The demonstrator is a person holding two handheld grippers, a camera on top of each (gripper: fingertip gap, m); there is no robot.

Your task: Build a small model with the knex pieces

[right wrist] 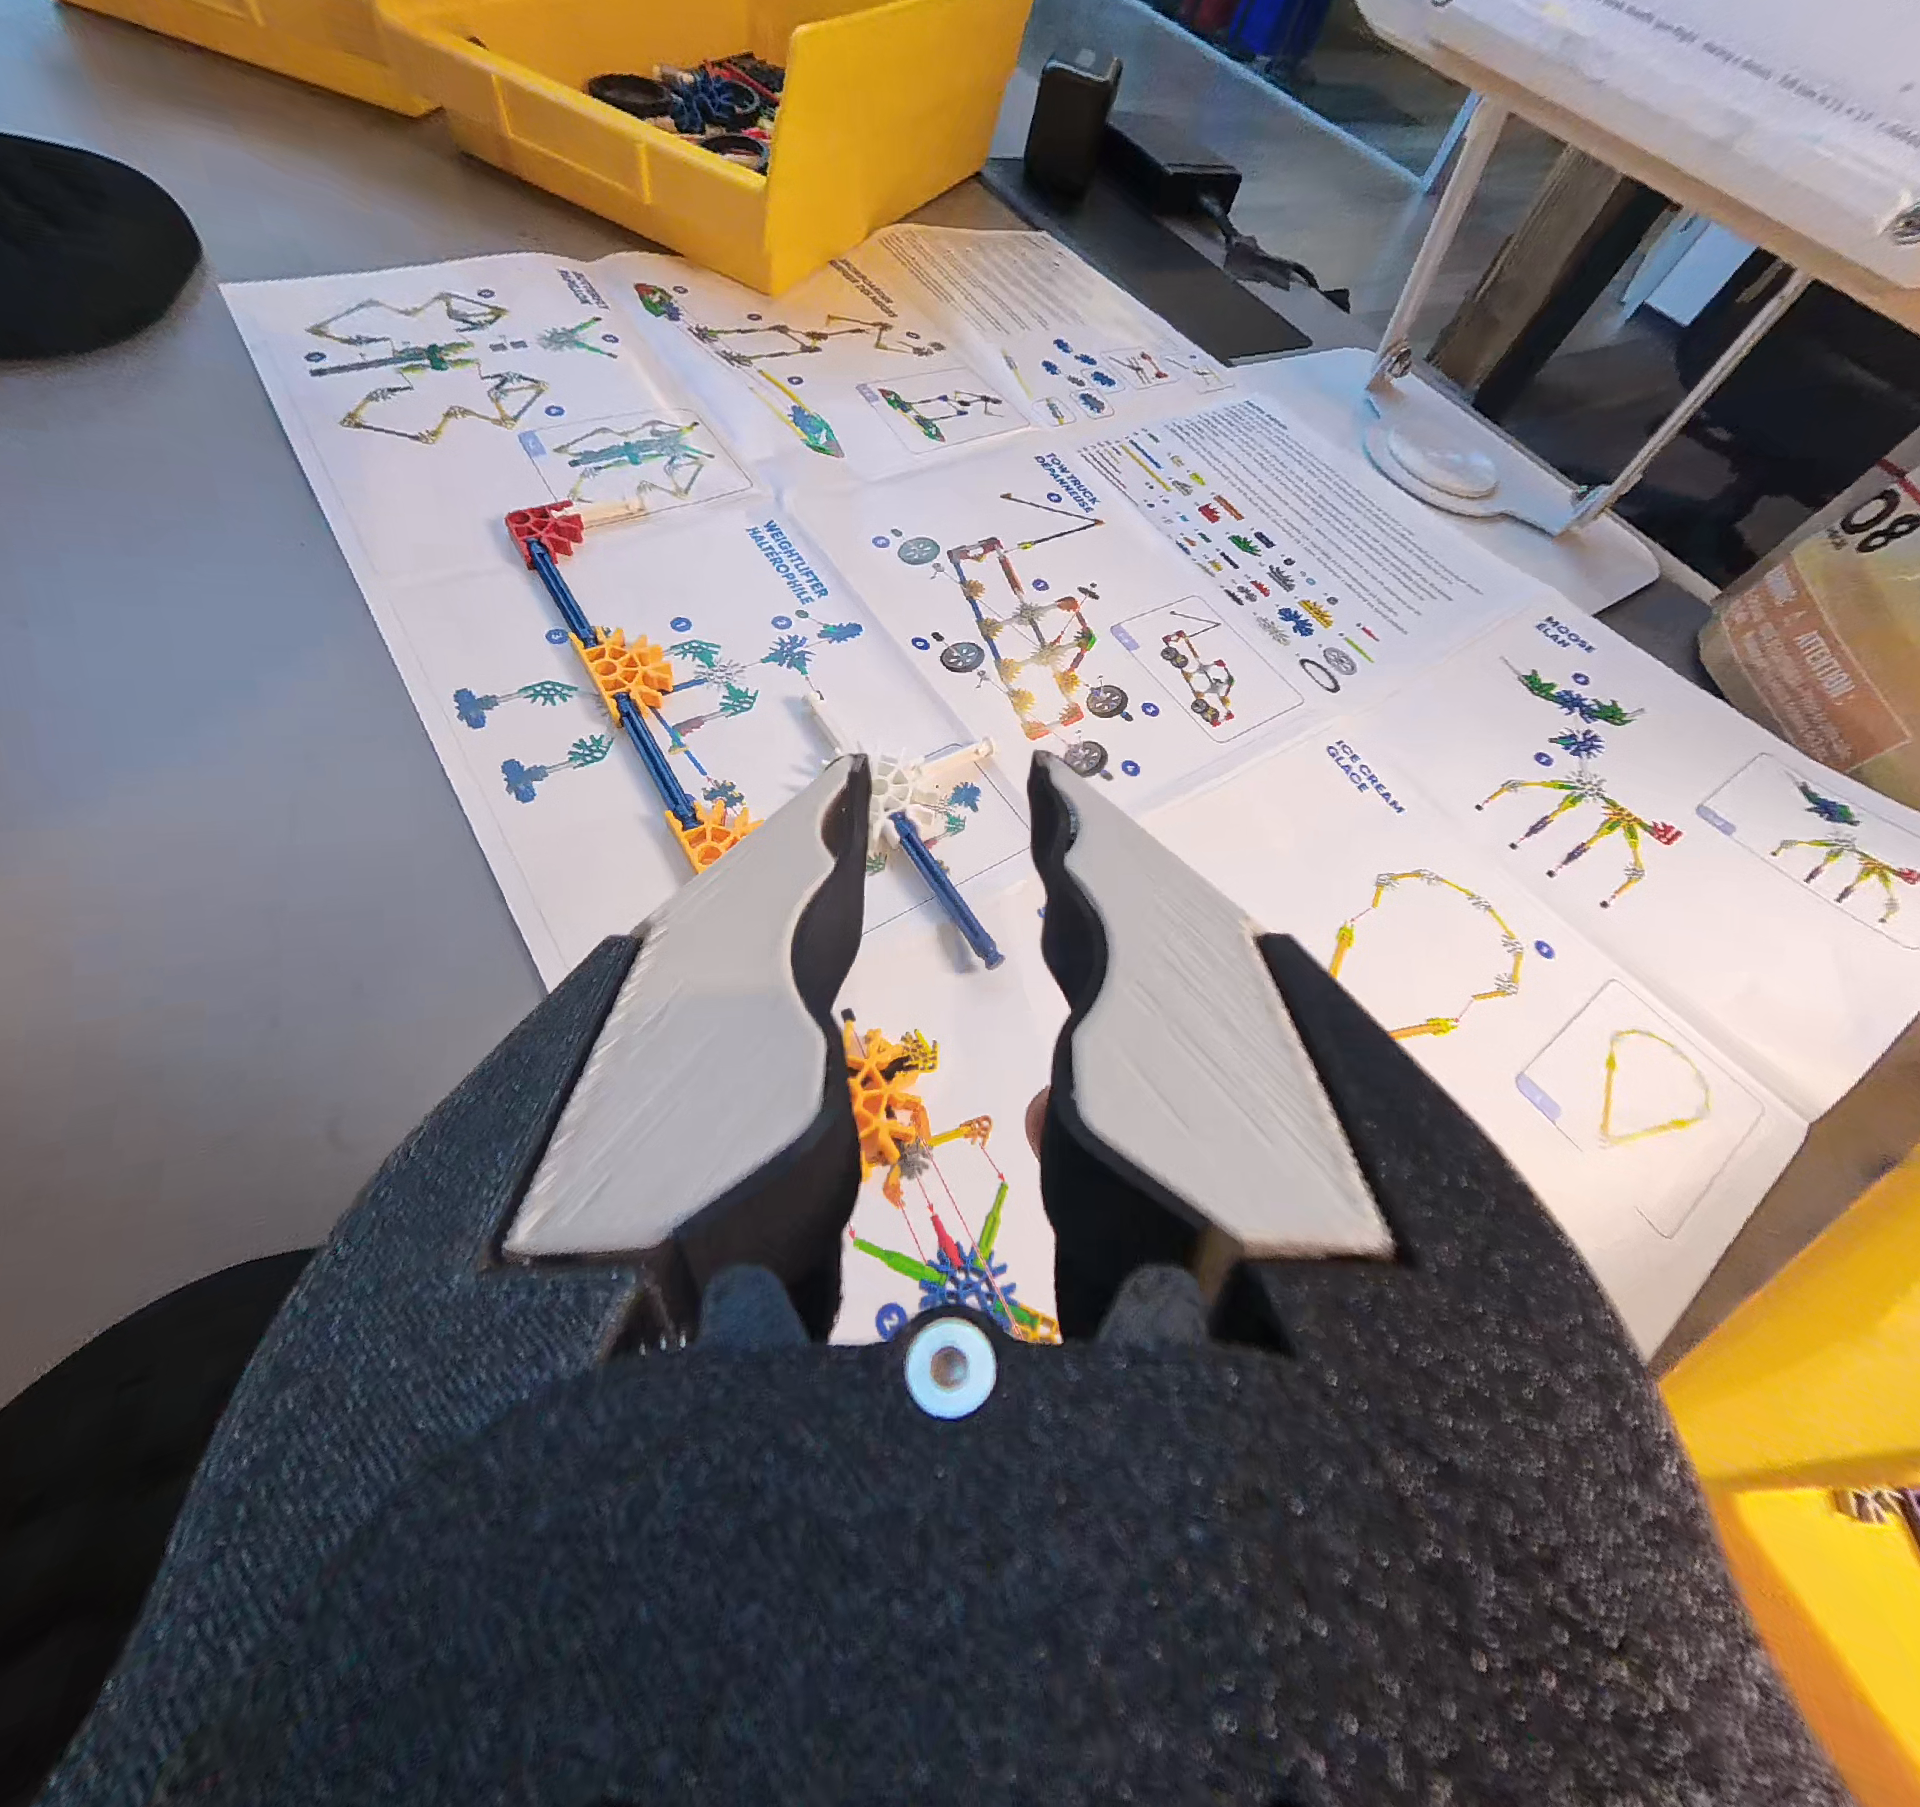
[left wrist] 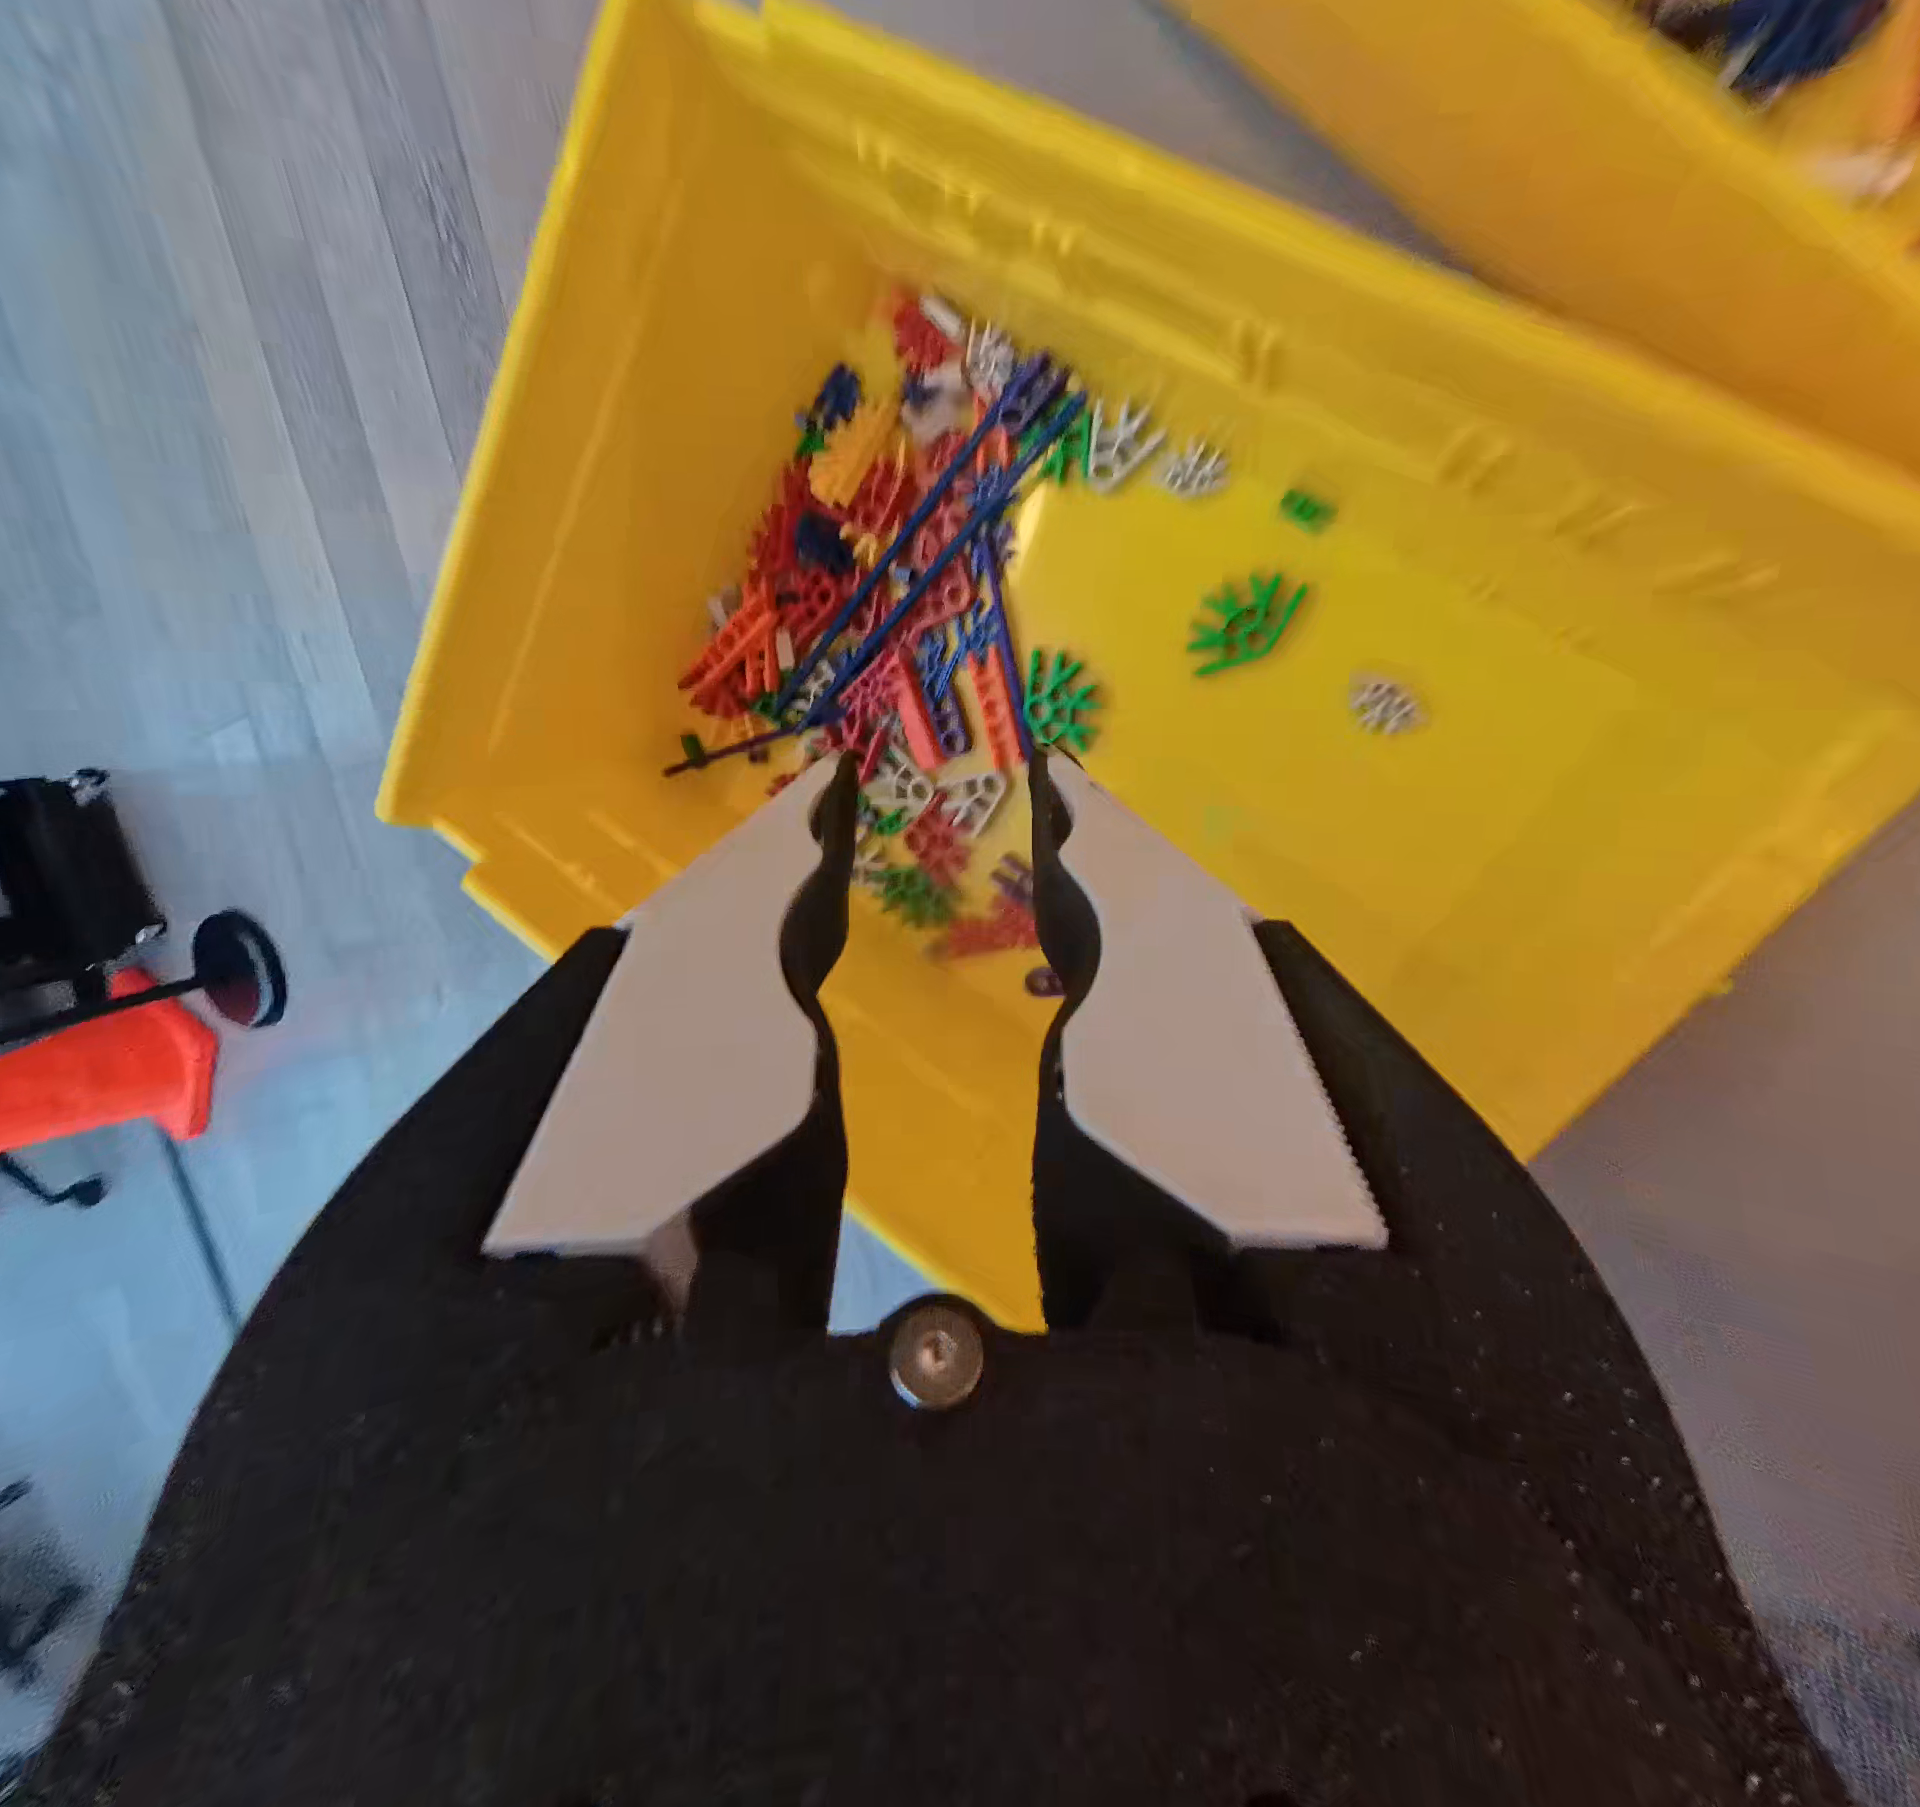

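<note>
1. The left gripper [left wrist: 940,770] hangs over a yellow bin [left wrist: 644,323], jaws parted and empty, tips just above the near end of a heap of parts [left wrist: 883,594] on the bin's left side.
2. Loose green connectors [left wrist: 1245,623] lie apart to the right of the heap.
3. A second bin [left wrist: 1455,95] sits far right.
4. The right gripper [right wrist: 948,778] hovers over an instruction sheet [right wrist: 1195,874], jaws apart, holding nothing.
5. A white connector [right wrist: 896,781] with a blue rod [right wrist: 945,890] lies between its tips.
6. A longer rod assembly [right wrist: 623,666] lies to the left.
7. Two bins [right wrist: 883,157] stand at the far side.
</note>
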